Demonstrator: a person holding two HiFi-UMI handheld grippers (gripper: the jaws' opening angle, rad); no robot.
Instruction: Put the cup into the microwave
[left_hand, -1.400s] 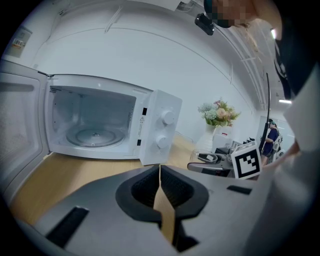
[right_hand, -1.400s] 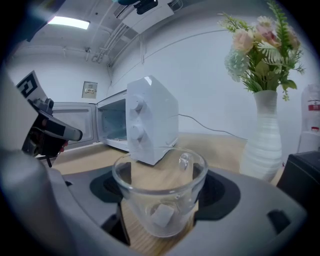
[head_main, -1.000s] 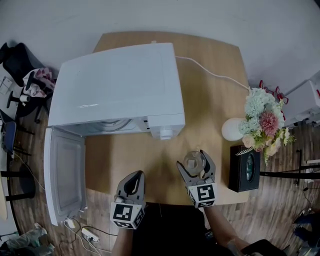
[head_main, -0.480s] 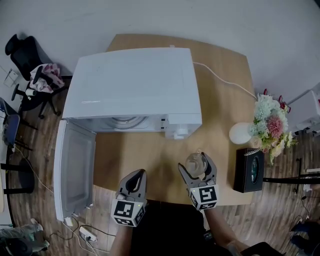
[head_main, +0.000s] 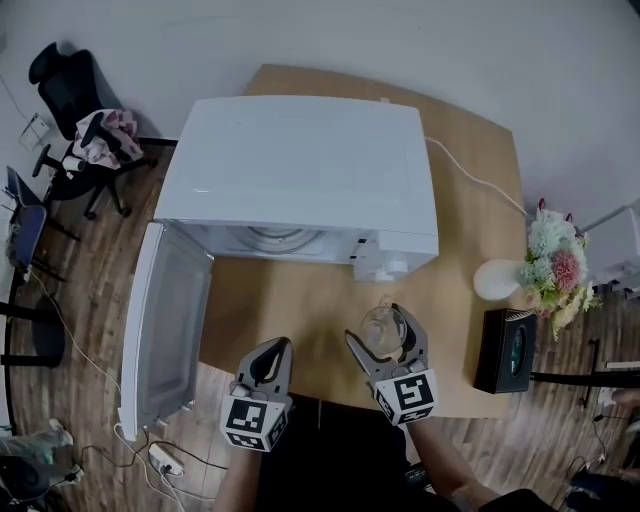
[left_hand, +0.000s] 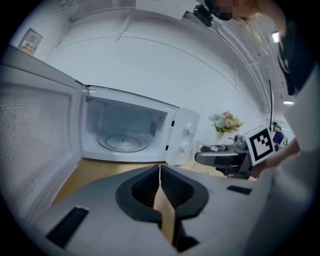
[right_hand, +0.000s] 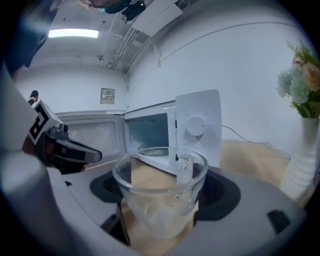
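Glass and clear, the cup (right_hand: 159, 192) sat upright between the fingers (right_hand: 222, 192) of the right gripper (head_main: 386, 322), which were closed against its sides, its handle turned towards the microwave. From the head view it was over the front part of the wooden table (head_main: 290, 310), just in front of the microwave's control panel (head_main: 395, 262) and still outside the oven. Whether its base touched the table could not be told.

To its left, the left gripper (left_hand: 160, 180) hung near the table's front edge with its fingers (left_hand: 142, 187) pressed together and nothing between them.

Beyond both grippers stood the white microwave (head_main: 300, 170), its door (head_main: 165, 320) swung fully open to the left past the table edge. The left gripper view showed the lit chamber with a glass turntable (left_hand: 122, 143) on its floor and nothing on it.

Off to the right, a black box (head_main: 512, 350) lay near the table edge, with a white vase (head_main: 497, 279) of flowers (head_main: 555, 270) just behind it. A white cable (head_main: 470, 175) ran from the back of the microwave across the table. Farther left, on the wooden floor, stood an office chair (head_main: 75, 90).
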